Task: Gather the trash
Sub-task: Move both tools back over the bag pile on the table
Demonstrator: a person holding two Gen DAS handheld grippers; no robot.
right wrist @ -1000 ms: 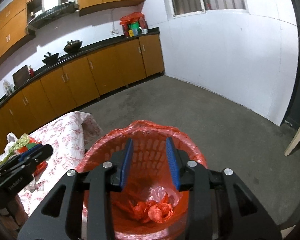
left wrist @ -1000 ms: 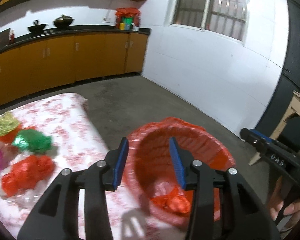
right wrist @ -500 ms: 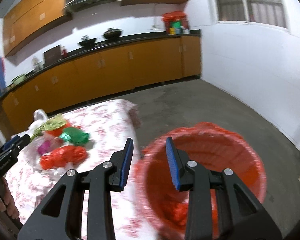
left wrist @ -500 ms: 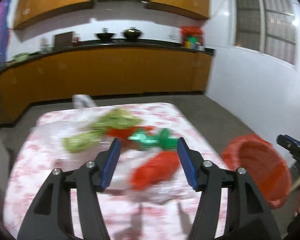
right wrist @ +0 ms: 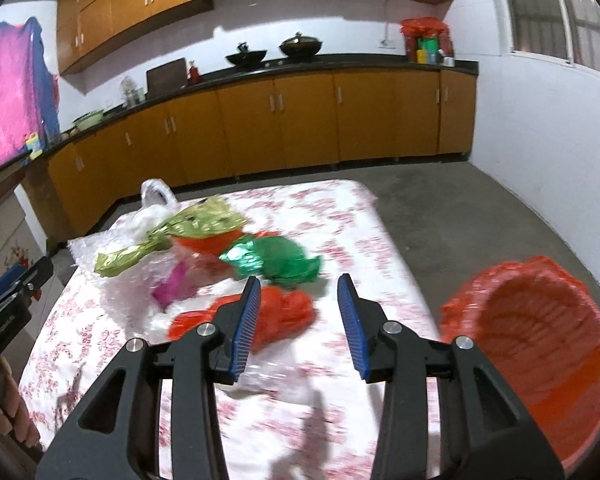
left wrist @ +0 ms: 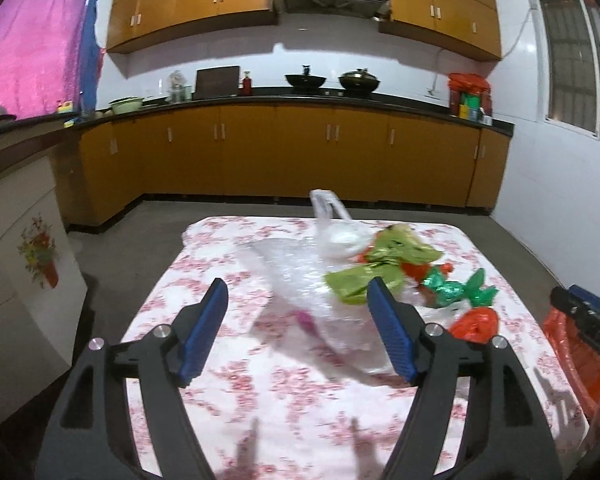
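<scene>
Trash lies on a table with a floral cloth (left wrist: 228, 384): clear bubble wrap (left wrist: 300, 280), a white plastic bag (left wrist: 336, 232), a yellow-green foil wrapper (left wrist: 376, 264), a green foil wrapper (right wrist: 276, 260), a pink scrap (right wrist: 172, 284) and a crumpled red bag (right wrist: 288, 312). My left gripper (left wrist: 296, 320) hovers over the near side of the bubble wrap, its jaws opening and holding nothing. My right gripper (right wrist: 298, 320) hangs just above the red bag, also opening and holding nothing. A bin with a red liner (right wrist: 540, 344) stands on the floor to the table's right.
Orange cabinets (left wrist: 300, 152) under a dark counter with pans run along the far wall. A white cabinet with a flower sticker (left wrist: 28, 280) stands left of the table. Bare concrete floor (right wrist: 480, 208) lies right of the table, around the bin. A person's hand (right wrist: 4, 412) holds the left gripper.
Both grippers swung left, from over the red-lined bin to over the trash on the table. Both pairs of jaws have widened, the left more than the right.
</scene>
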